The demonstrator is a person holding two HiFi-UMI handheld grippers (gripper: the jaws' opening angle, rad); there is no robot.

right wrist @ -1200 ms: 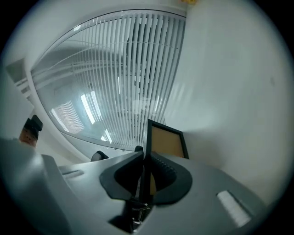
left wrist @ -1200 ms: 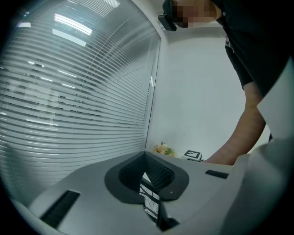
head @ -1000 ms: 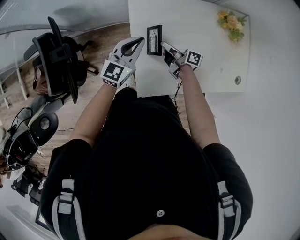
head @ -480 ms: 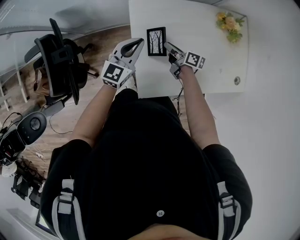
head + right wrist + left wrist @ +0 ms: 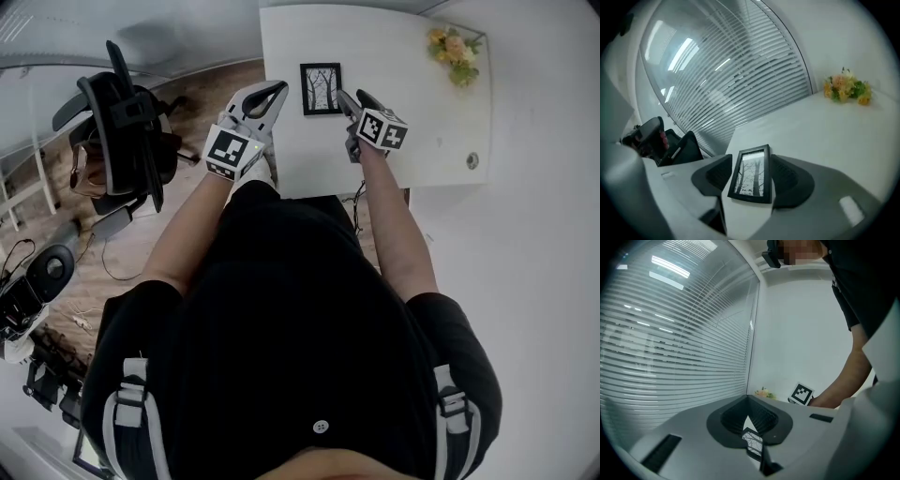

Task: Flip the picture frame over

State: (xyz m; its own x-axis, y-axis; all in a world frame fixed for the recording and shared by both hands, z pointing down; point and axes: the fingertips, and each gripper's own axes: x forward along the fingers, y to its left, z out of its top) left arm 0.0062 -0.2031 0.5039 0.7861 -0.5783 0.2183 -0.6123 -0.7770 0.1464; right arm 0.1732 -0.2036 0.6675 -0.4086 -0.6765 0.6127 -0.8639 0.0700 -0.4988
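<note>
The black picture frame [image 5: 321, 88] lies flat on the white table [image 5: 412, 112], its tree picture facing up. My right gripper [image 5: 352, 101] is just right of it. In the right gripper view the frame [image 5: 751, 171] lies between the jaws of that gripper [image 5: 752, 182], which are opening, and the pads stand off its long edges. My left gripper [image 5: 275, 92] hovers left of the frame with its tips together. Through the narrow slit of this gripper [image 5: 750, 430] a strip of the frame [image 5: 753, 443] shows.
A small bunch of yellow flowers [image 5: 457, 47] sits at the table's far right corner. A round cable hole [image 5: 472, 160] is near the right front edge. A black office chair [image 5: 117, 131] stands on the wooden floor to the left. The table's front edge is against the person's body.
The frame went from standing on edge in the right gripper to lying flat, picture up. The right gripper rolled over and its jaws spread. The left gripper stayed put.
</note>
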